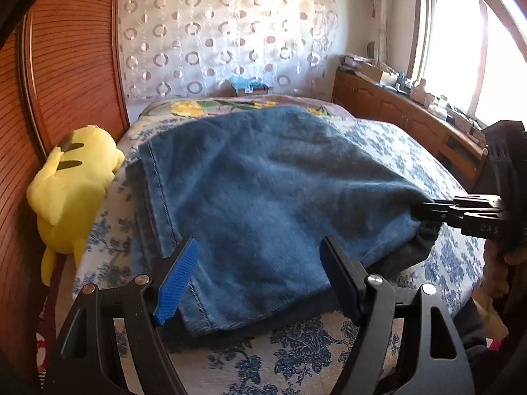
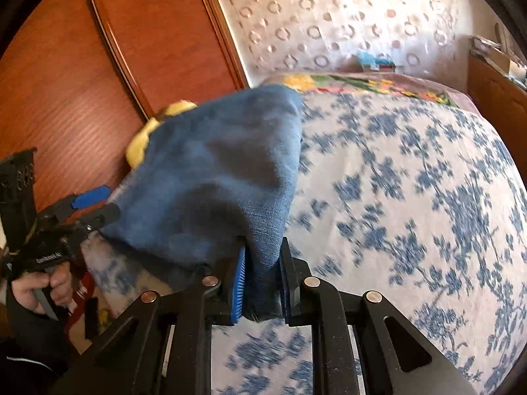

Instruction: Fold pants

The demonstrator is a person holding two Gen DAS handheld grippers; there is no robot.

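Observation:
The blue denim pants (image 1: 263, 191) lie folded in a thick stack on the floral bedspread (image 1: 296, 355). My left gripper (image 1: 260, 263) is open, its fingers spread over the near edge of the stack, holding nothing. My right gripper (image 2: 262, 276) is shut on the right corner of the pants (image 2: 214, 177) and lifts that side slightly. It shows in the left wrist view (image 1: 425, 212) at the right, pinching the fabric. The left gripper shows in the right wrist view (image 2: 95, 205), open beside the pants' left edge.
A yellow plush toy (image 1: 72, 191) lies at the bed's left edge against a wooden wardrobe (image 1: 66, 65). A patterned curtain (image 1: 230, 33) hangs behind the bed. A cluttered wooden cabinet (image 1: 411, 115) stands under the window at the right.

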